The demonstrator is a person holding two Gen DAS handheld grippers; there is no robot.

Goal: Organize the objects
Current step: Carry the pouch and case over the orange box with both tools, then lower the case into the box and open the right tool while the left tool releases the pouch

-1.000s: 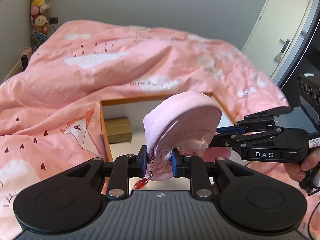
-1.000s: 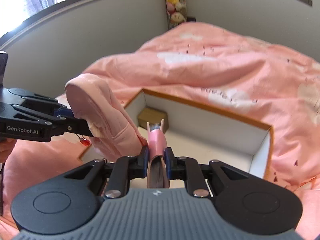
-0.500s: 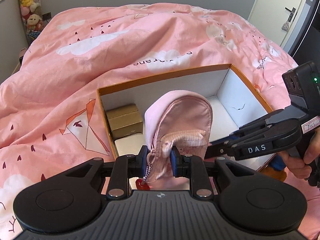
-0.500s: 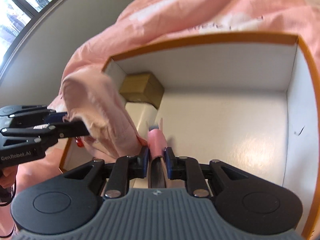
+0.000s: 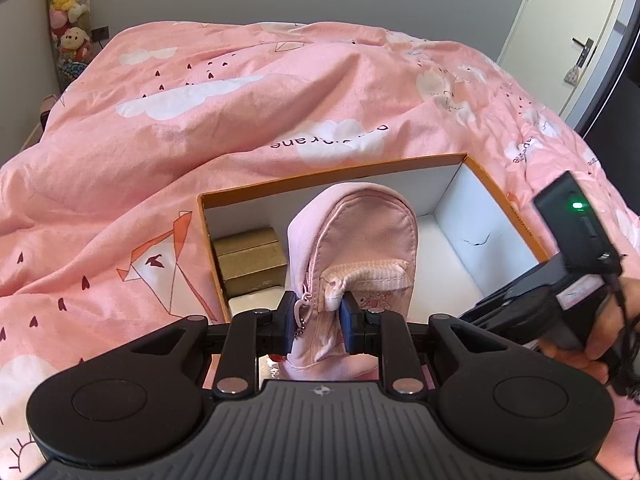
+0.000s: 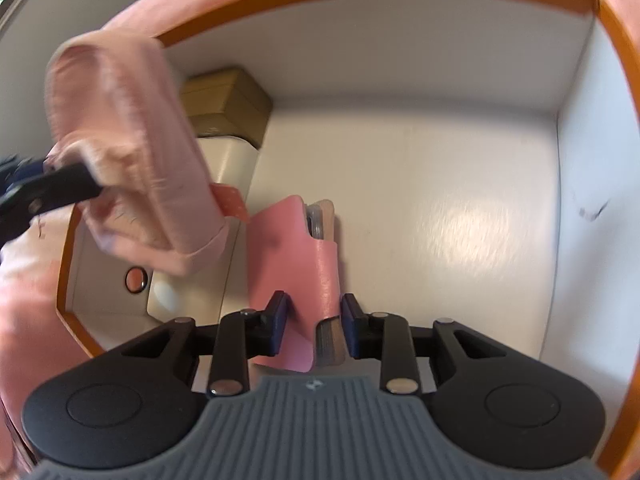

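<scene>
Notebook (image 6: 298, 268) sits between the opening right claw (image 6: 313, 322).

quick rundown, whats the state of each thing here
left hand-held gripper: shut on pink pouch
pink pouch: zipped, held upright over the box
right hand-held gripper: jaws opening, pink wallet between them
pink wallet: tilted, low inside the box
orange box: open, no lid on
brown carton: closed, in the box corner

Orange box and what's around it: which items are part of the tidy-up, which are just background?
In play:
- pink pouch, left gripper
- pink wallet, right gripper opening
- orange box
- brown carton

Background:
- pink duvet
- plush toys
- door
</scene>
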